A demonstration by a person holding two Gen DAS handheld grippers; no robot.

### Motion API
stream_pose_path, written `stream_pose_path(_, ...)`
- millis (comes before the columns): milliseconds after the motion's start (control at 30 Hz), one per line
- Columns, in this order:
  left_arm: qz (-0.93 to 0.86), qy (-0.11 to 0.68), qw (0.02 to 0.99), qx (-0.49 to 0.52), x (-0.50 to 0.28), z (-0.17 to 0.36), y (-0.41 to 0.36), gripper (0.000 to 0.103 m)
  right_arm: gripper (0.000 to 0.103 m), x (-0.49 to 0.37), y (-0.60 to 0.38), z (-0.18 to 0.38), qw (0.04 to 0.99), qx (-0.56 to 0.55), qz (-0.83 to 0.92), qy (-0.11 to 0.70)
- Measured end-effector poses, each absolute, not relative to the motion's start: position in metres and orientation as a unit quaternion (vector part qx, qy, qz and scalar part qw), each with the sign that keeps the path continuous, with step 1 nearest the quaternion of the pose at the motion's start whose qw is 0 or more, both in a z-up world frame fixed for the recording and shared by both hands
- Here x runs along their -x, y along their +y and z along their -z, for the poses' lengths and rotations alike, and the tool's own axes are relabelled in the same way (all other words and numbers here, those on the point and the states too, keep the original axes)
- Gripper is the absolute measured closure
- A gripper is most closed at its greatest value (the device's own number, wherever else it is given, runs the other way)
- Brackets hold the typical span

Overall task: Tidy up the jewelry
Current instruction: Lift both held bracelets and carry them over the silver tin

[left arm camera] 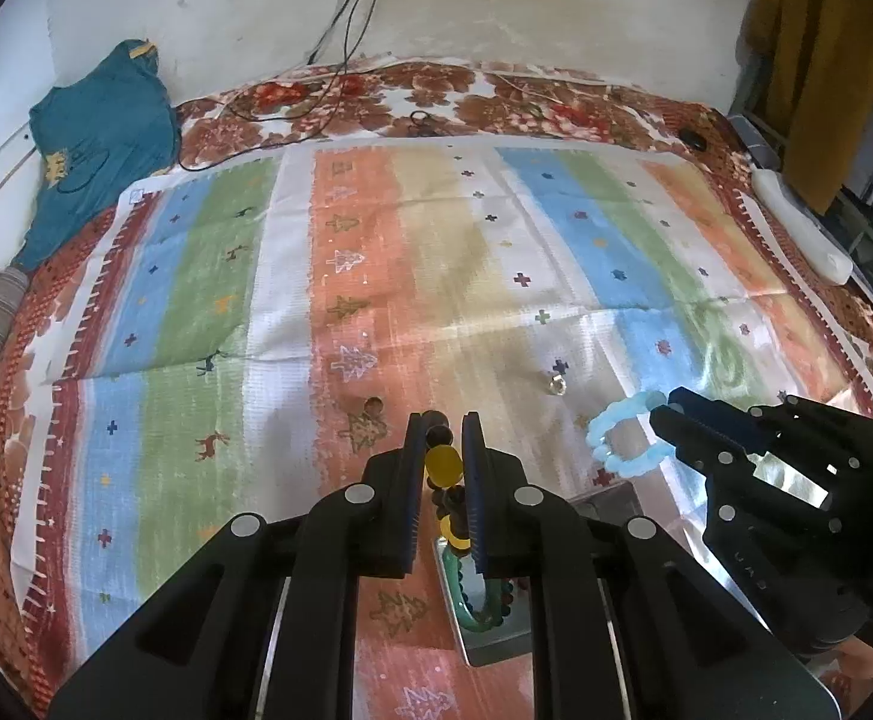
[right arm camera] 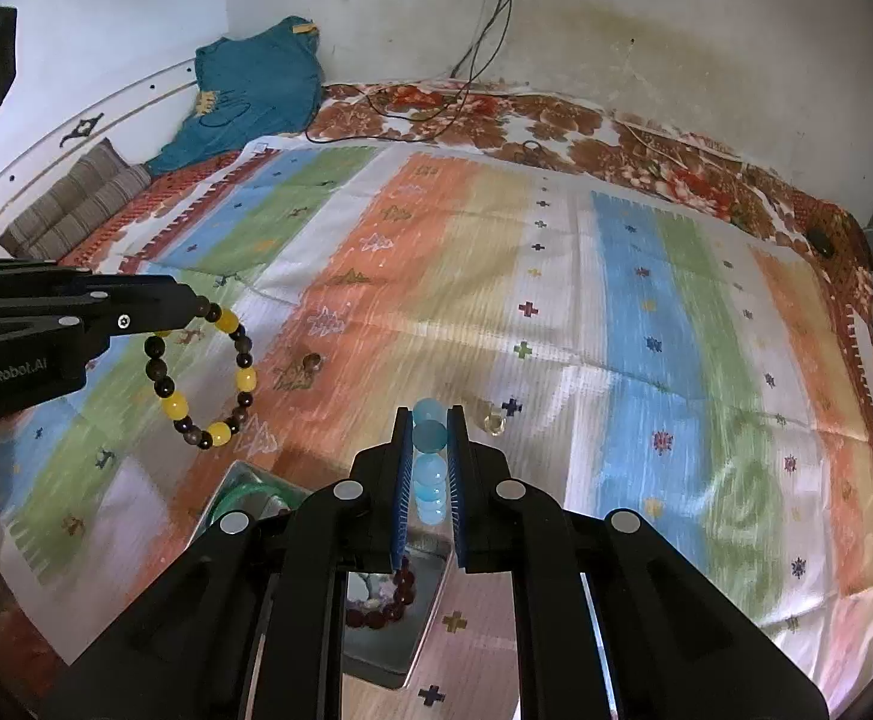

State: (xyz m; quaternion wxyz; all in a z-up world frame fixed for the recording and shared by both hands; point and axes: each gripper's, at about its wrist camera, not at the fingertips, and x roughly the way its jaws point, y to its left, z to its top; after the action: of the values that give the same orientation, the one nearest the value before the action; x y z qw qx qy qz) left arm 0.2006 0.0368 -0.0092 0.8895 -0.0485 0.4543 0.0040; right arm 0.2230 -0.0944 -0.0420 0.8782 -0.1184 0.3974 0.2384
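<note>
Yellow-and-dark bead bracelet (right arm camera: 202, 381) hangs pinched in left gripper (left arm camera: 442, 420); blue bead bracelet (left arm camera: 628, 435) pinched in right gripper (right arm camera: 430, 420). Metal trays (right arm camera: 418, 594) lie directly below both sets of fingertips.

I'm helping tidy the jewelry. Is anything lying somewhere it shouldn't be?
Yes. A small gold ring and a little brown bead lie loose on the striped cloth, away from the metal trays. The yellow-and-brown bracelet and the light blue bracelet are held in the grippers.
</note>
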Motion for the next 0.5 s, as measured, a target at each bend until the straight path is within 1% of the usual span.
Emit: stream_pose_path(500,0.009,0.454,0.890,0.038,-0.176,0.007,0.015,0.091,0.091,-0.203,-0.104,0.037,0.877,0.105,-0.244,0.400)
